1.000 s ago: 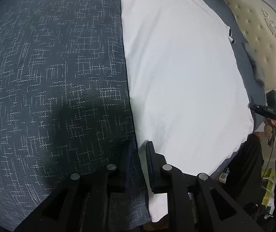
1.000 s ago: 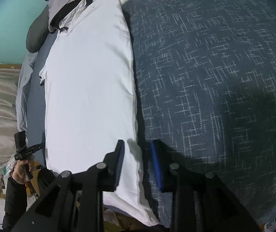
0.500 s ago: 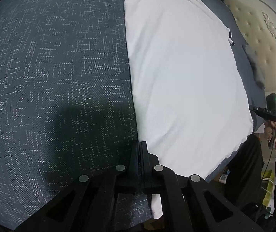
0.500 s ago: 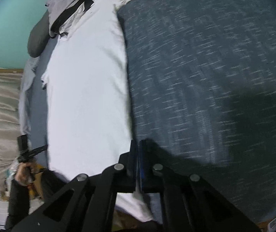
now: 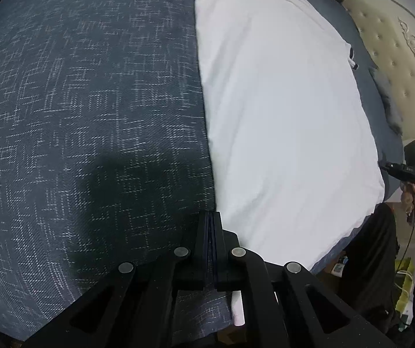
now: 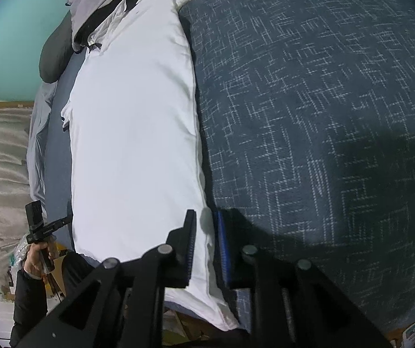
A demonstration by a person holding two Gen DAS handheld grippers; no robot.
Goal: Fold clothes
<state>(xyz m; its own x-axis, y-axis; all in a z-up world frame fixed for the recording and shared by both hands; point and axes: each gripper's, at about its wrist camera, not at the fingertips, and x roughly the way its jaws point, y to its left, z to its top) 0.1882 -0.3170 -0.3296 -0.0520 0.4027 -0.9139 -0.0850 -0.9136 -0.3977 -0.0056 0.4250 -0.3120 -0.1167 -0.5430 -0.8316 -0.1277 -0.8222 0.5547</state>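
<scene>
Fingers on left gripper are pressing closed at the white shirt edge; right gripper is sitting open, straddling the shirt's edge on the bed.

light: dim, from above | shadows: dark blotches on blanket before both grippers | glare: shirt nearly washed out | blur: none | distortion: strong fisheye bending, black corners
</scene>
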